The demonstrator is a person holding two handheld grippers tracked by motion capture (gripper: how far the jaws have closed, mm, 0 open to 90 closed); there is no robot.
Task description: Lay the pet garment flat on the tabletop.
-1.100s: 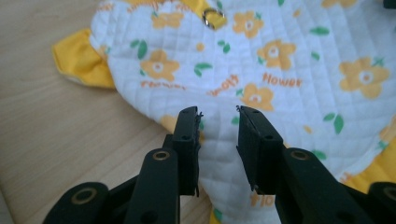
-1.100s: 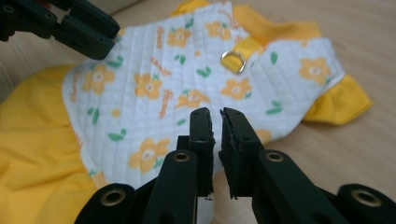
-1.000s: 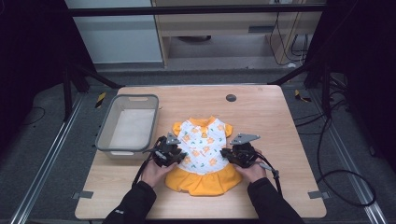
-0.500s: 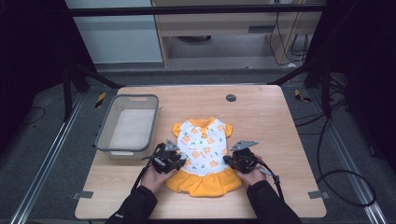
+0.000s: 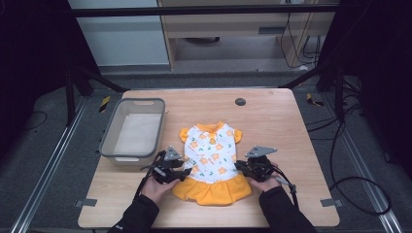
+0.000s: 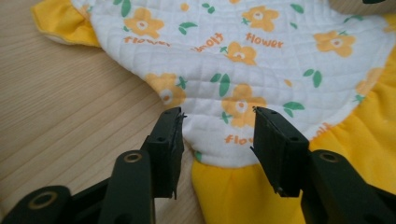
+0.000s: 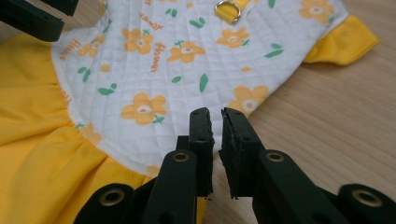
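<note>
A small dress (image 5: 211, 155) lies flat on the wooden table (image 5: 272, 121), with a white quilted top printed with orange flowers and a yellow skirt. My left gripper (image 5: 186, 173) is at the dress's left waist. Its jaws have just been opening and stand wide apart (image 6: 217, 119), with the white edge of the dress (image 6: 243, 56) lying between them, not pinched. My right gripper (image 5: 239, 168) is at the right waist. Its jaws have just been opening to a narrow gap (image 7: 215, 116) beside the dress (image 7: 154, 70) edge, and no cloth is pinched there.
A grey plastic basket (image 5: 109, 141) stands at the table's left, just beyond my left hand. A small black round disc (image 5: 239, 102) sits near the far edge. A metal ring (image 7: 228, 8) is sewn on the dress's back. Bare wood lies to the right of the dress.
Both grippers have slid a little toward the near edge along the dress's sides. The left jaws have spread apart.
</note>
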